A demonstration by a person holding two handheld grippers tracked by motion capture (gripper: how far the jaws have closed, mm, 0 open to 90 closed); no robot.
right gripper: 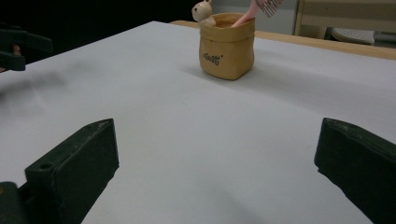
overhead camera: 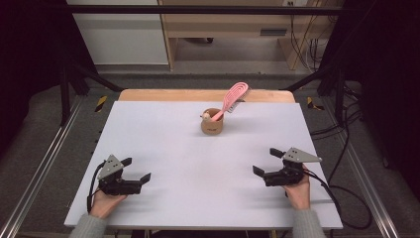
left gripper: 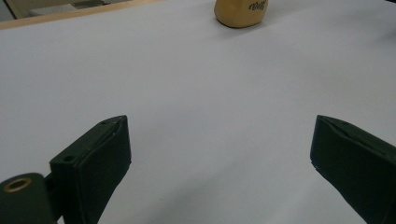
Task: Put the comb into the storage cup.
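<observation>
Pink comb (overhead camera: pixel 233 99) stands tilted in the tan cup (overhead camera: pixel 212 122) at the table's (overhead camera: pixel 163 144) 12 o'clock end. Left gripper (overhead camera: pixel 135 169) at 7 o'clock and right gripper (overhead camera: pixel 265 161) at 5 o'clock both rest well apart from it, jaws spread and empty.

A lab: black frame rails (overhead camera: pixel 198 9), trailing cables (overhead camera: pixel 346 148), white worktable (overhead camera: pixel 163 129).

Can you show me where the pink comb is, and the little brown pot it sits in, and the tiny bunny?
pink comb (overhead camera: pixel 234 95), high view, on its toothed head.
brown pot (right gripper: pixel 227 46), right gripper view, on its front wall.
bunny (right gripper: pixel 202 10), right gripper view, on its head at the pot's rim.
</observation>
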